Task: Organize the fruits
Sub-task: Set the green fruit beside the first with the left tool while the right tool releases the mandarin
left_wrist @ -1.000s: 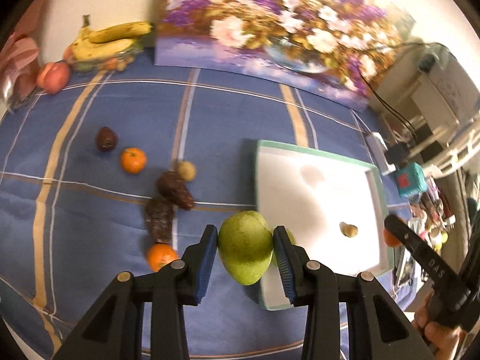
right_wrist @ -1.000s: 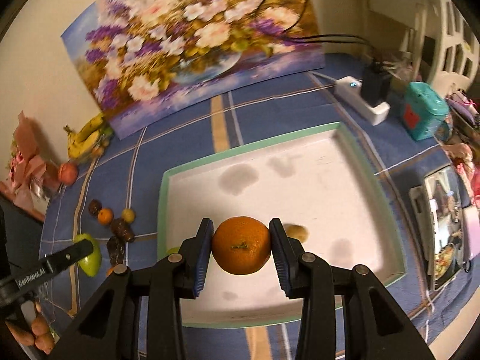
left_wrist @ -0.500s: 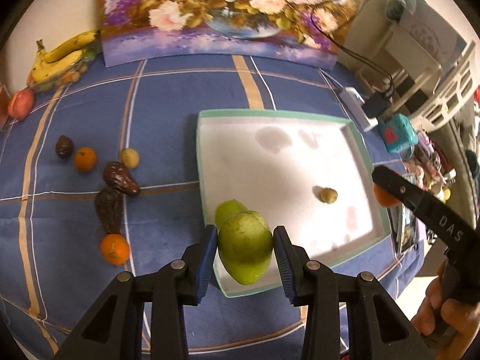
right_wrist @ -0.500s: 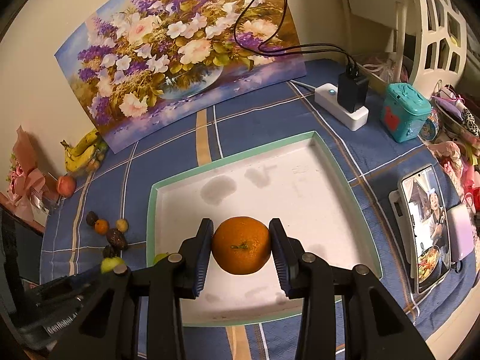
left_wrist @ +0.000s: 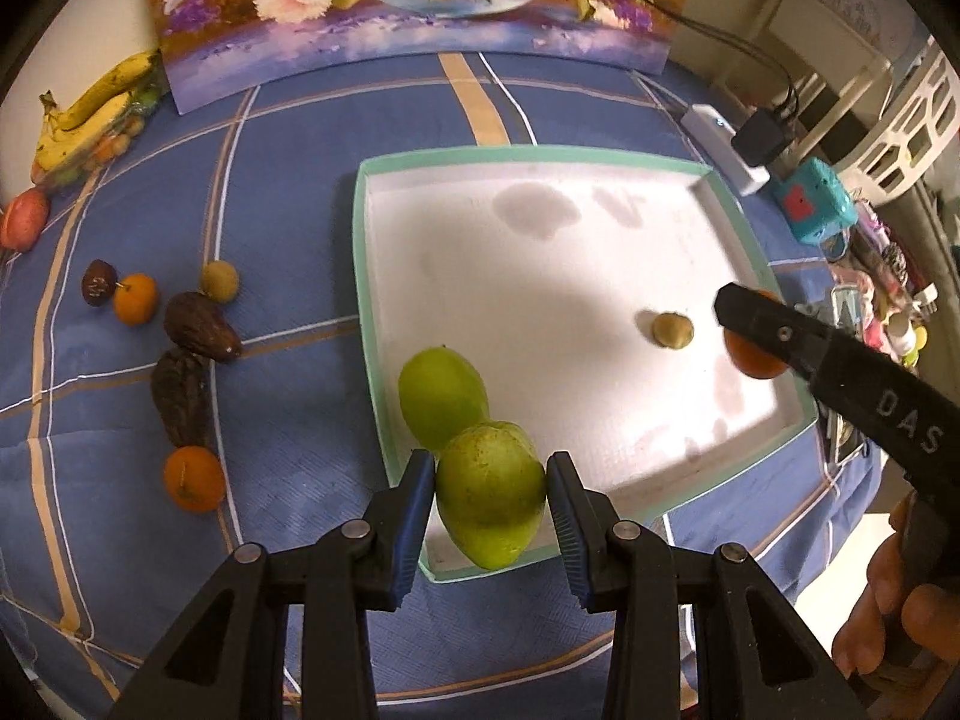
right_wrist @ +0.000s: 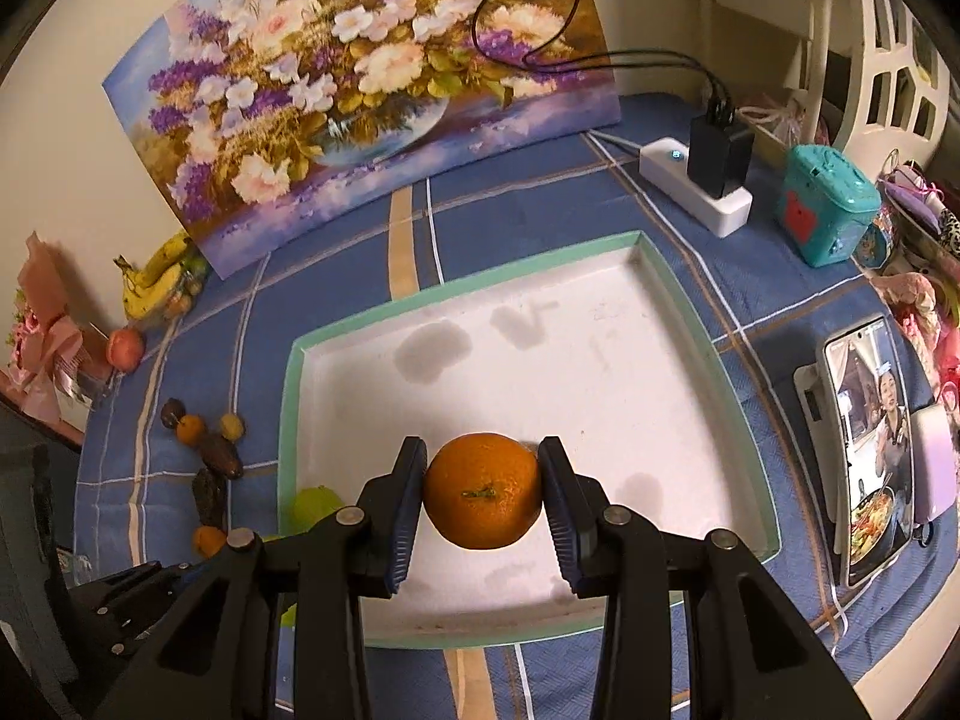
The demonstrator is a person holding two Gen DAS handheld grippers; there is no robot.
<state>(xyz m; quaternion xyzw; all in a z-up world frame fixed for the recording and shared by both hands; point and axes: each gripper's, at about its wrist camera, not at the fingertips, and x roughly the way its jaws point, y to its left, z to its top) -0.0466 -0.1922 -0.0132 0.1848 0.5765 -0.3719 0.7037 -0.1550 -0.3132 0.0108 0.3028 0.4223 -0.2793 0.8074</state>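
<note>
Right claw (left_wrist: pixel 750 330), lettered "DAS", grips an orange (right_wrist: pixel 483 489) over the tray (right_wrist: pixel 288 396).

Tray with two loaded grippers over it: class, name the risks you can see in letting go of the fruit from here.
1. The left gripper holds its green pear over the tray's near rim, beside another green fruit; released, it may hit either and roll off.
2. The right gripper holds an orange above the tray floor; dropped, it could roll into the small brown fruit.

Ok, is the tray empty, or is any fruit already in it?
Not empty: the tray holds a green fruit and a small brownish one.
</note>
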